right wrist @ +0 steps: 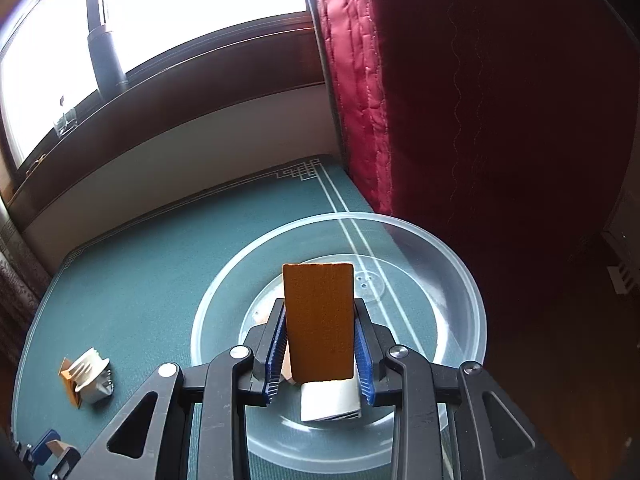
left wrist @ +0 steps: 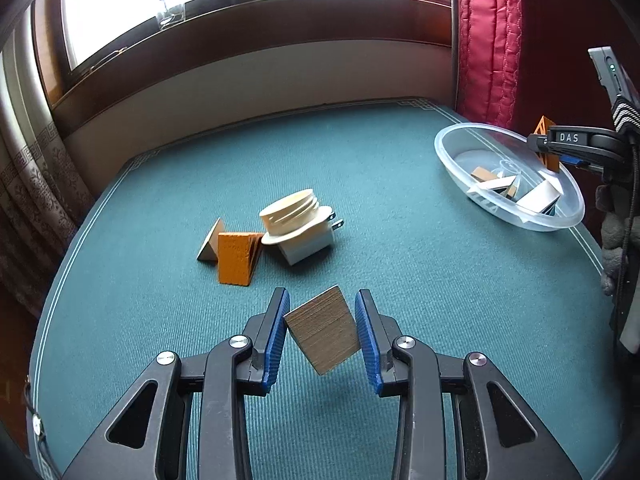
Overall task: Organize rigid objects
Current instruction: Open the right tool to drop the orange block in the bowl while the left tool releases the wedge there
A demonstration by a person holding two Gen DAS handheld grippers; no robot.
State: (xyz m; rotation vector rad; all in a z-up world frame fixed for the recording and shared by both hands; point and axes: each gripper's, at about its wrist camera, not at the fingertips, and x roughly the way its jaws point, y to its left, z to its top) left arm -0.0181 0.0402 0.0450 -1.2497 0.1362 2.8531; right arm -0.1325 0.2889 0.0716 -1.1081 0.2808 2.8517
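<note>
My left gripper [left wrist: 322,308] is shut on a brown wooden block [left wrist: 322,330], held tilted above the green tablecloth [left wrist: 400,248]. Beyond it lies a pile: an orange wedge [left wrist: 236,258], a beige triangular block [left wrist: 210,246], a cream threaded cap [left wrist: 290,216] and a white plug adapter [left wrist: 308,246]. At the far right, a clear plastic bowl [left wrist: 448,136] holds several blocks. My right gripper [right wrist: 320,312] is shut on an upright orange block [right wrist: 320,320] over that bowl [right wrist: 216,292]. A white block [right wrist: 330,400] lies in the bowl beneath it. The right gripper [left wrist: 544,144] also shows in the left wrist view.
A red quilted curtain [left wrist: 488,40] hangs just behind the bowl, by the table's right corner. A low wall and a wooden windowsill with a small glass [left wrist: 170,16] run along the table's far edge. A patterned curtain [left wrist: 36,184] hangs at the left.
</note>
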